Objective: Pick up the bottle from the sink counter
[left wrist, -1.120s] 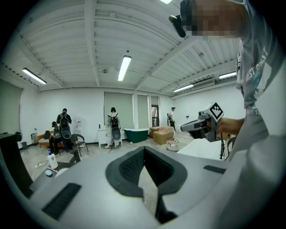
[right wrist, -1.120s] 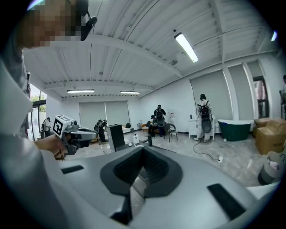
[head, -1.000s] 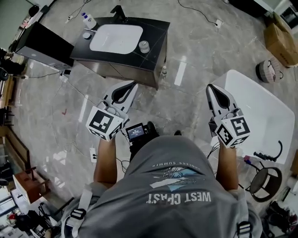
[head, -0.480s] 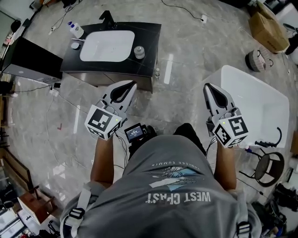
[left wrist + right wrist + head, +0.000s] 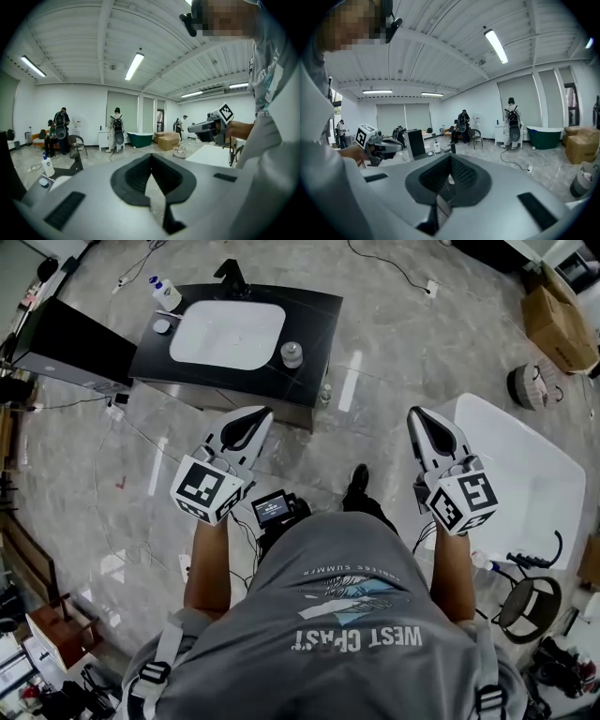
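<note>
Two grey two-jaw grippers, the left gripper [image 5: 261,416] and the right gripper [image 5: 418,416]; two white cubes with black square markers, the left cube [image 5: 208,488] and the right cube [image 5: 466,502]; one black stone sink counter [image 5: 314,329]; one white rectangular basin [image 5: 225,334]; one black tap [image 5: 231,276]; one white plastic bottle with a blue top [image 5: 166,293]; one clear round jar [image 5: 292,354]; one small round grey dish [image 5: 161,325]; two bathtubs, a white bathtub [image 5: 525,456] and a dark green bathtub [image 5: 140,138]; one black rectangular cabinet [image 5: 70,348].
</note>
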